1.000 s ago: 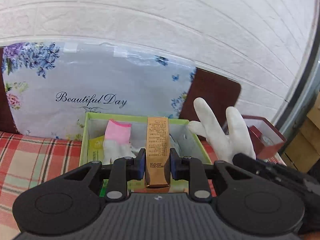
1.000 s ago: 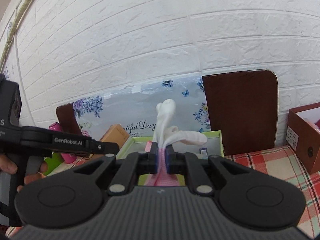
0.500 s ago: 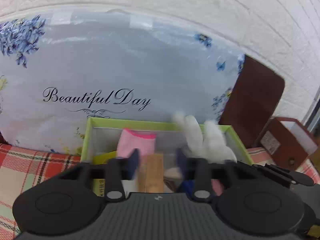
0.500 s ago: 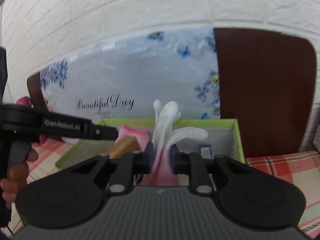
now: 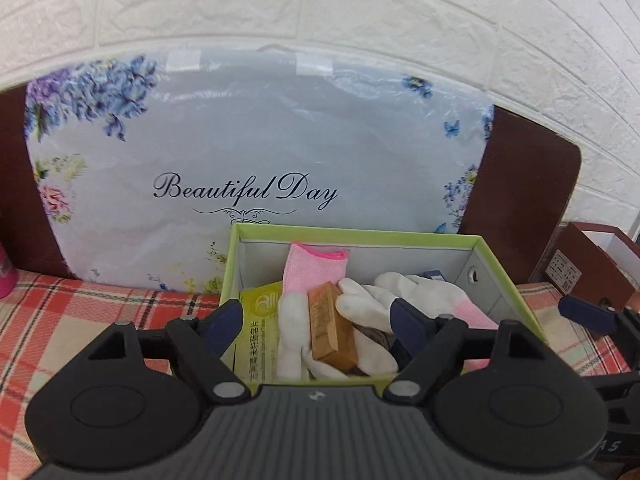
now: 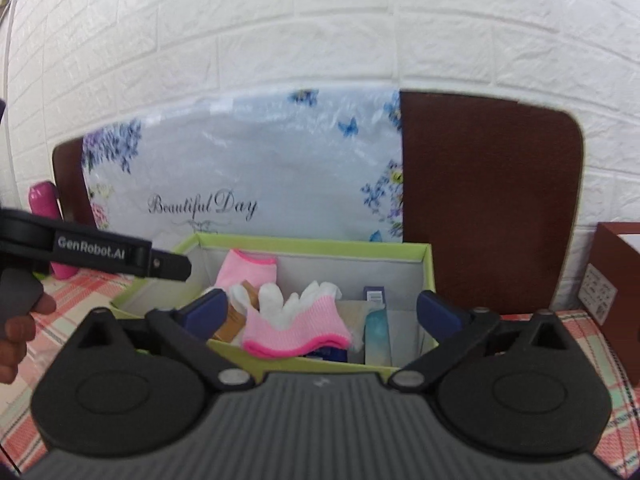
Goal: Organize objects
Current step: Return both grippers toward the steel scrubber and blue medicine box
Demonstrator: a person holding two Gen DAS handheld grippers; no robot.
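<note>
Looking into the green box [image 5: 505, 276], we find the tan carton [image 5: 333, 330] lying tilted among the contents, resting on the white glove [image 5: 294, 332] whose pink cuff stands toward the box's far wall. A second glove [image 5: 416, 292], white with a pink cuff, lies just right of the carton, touching it. A yellow-green packet [image 5: 258, 320] sits at the left side of the box, beside the first glove. From the right wrist view we also see a pale teal tube [image 6: 377, 334] and a small dark blue box [image 6: 374, 293] toward the right side of the green box [image 6: 426, 264], with the second glove's [image 6: 294, 320] pink cuff draped near the front wall.

Our left claw [image 5: 318, 324] hangs over the near edge of the box, fingers spread wide and gripping nothing. Our right claw [image 6: 322, 314] is likewise spread wide and empty, just in front of the box.

The box stands on a red plaid cloth [image 5: 100, 312] covering the bench, against a floral "Beautiful Day" bag [image 5: 256, 152]. A brown carton [image 5: 588, 268] stands to the right, a pink bottle [image 6: 44, 208] to the left.
</note>
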